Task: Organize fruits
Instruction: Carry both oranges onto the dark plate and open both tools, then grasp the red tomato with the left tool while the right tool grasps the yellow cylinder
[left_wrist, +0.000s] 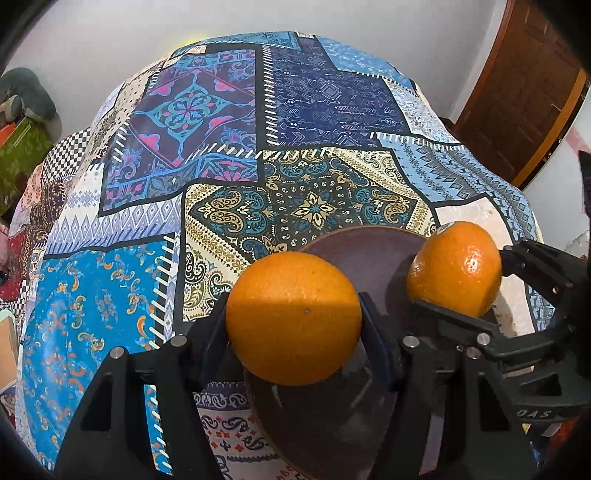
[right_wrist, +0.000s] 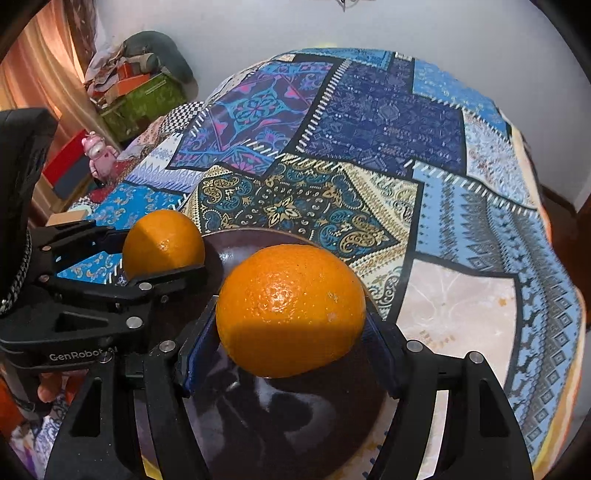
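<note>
Patchwork-printed cloth (left_wrist: 295, 177) in blues, purples and paisley covers the table under both grippers. Starting from the left gripper (left_wrist: 293, 325), its blue-padded fingers are clamped on an orange (left_wrist: 293, 317) held above a dark brown plate (left_wrist: 369, 254). Just beside it, the right gripper (right_wrist: 291, 328) is clamped on a second orange (right_wrist: 291, 306) over the same plate, its pads pressing both sides of the fruit. White lettering on the left gripper's body reads "GenRobot", seen from the right wrist view; the letters after it cannot be read. Farther out, a green box (right_wrist: 144, 99) and a pink toy figure (right_wrist: 98, 151) sit past the table's left edge, against a white wall.
</note>
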